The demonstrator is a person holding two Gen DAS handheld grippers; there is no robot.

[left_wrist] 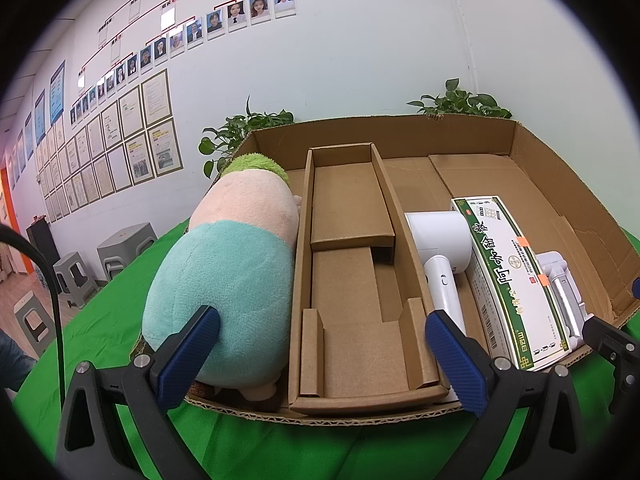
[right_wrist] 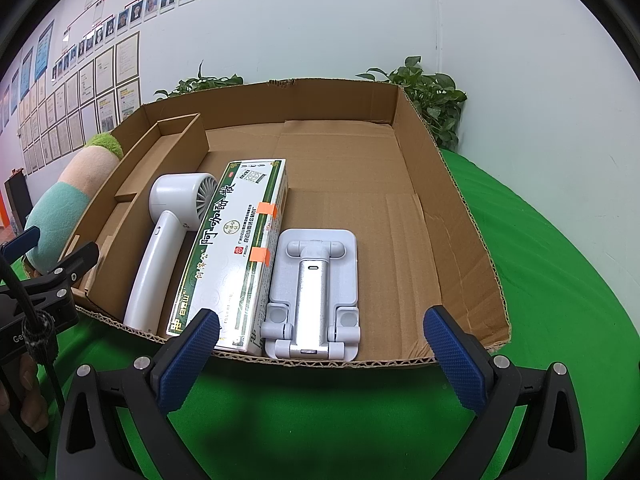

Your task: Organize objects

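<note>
Flanking tray rim [right_wrist: 460,208], grippers [right_wrist: 320,344] agape

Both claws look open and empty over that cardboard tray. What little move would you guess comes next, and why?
Probably the right claw eases forward and down onto the phone stand. It lies flat just ahead between the open fingers, beside the green-and-white box, in the big tray.

White wall [left_wrist: 360,60] hung with portrait photos [left_wrist: 256,8] and framed documents [left_wrist: 120,148]; grey stools [left_wrist: 124,246] on wooden floor [left_wrist: 24,288]; potted plants [right_wrist: 424,92] behind the green-covered table [right_wrist: 560,260].
</note>
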